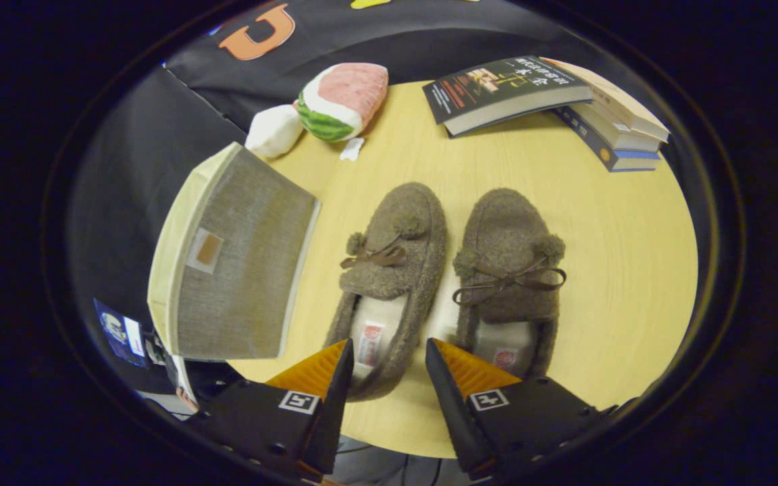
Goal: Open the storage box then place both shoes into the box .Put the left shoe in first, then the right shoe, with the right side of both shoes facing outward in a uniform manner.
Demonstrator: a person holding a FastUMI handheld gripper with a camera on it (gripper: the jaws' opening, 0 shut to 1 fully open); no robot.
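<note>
A: Jaws?

B: The gripper (385, 364) has them wide apart and empty, hanging over the heel of the left shoe (389, 283), which sits between the fingers. The right shoe (510, 277) is just beside it at three o'clock, toes at twelve.

A: Why paired like that?

B: Likely laid out side by side so each heel is easy to take in turn.

A: And the box?

B: The box (240, 260) stands at nine o'clock from the shoes, lid on, so my guess is that opening comes first.

A: The rest?

B: A pale wooden table (618, 270), round-edged. A watermelon plush (342, 101) at eleven, books (551, 101) at one, dark cloth wall behind.
</note>
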